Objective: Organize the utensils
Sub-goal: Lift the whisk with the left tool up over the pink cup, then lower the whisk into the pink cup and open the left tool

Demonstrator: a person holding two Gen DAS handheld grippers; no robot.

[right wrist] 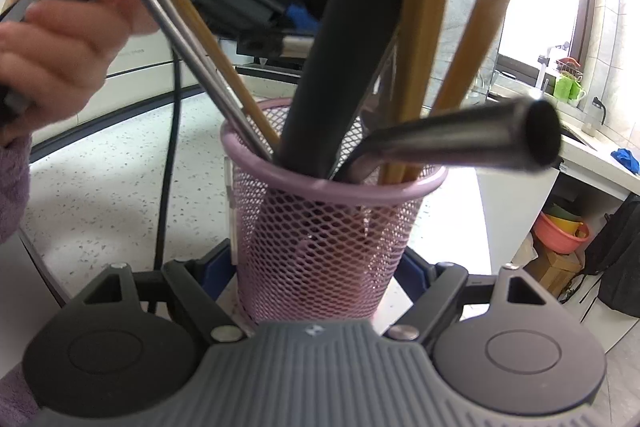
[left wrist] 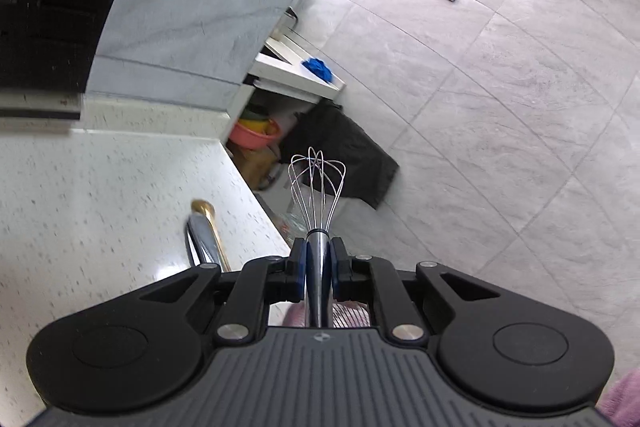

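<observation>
While the left tool (left wrist: 319, 267) clamps the whisk (left wrist: 318, 187) by its handle, wire head straight out ahead past the desk (left wrist: 100, 187) edge, the right tool (right wrist: 320, 267), jaws wide, brackets the pink mesh holder (right wrist: 320, 239), where crowded utensil handles fan upward and the left tool hangs above.

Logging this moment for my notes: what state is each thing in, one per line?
Whisk: clamped by its metal handle, wire head pointing forward past the counter edge.
Left claw: shut on the whisk.
Right claw: wide, its fingers either side of the mesh cup.
Pink mesh cup: upright on the counter, crowded with utensils.
Steel chopsticks: leaning left in the cup.
</observation>
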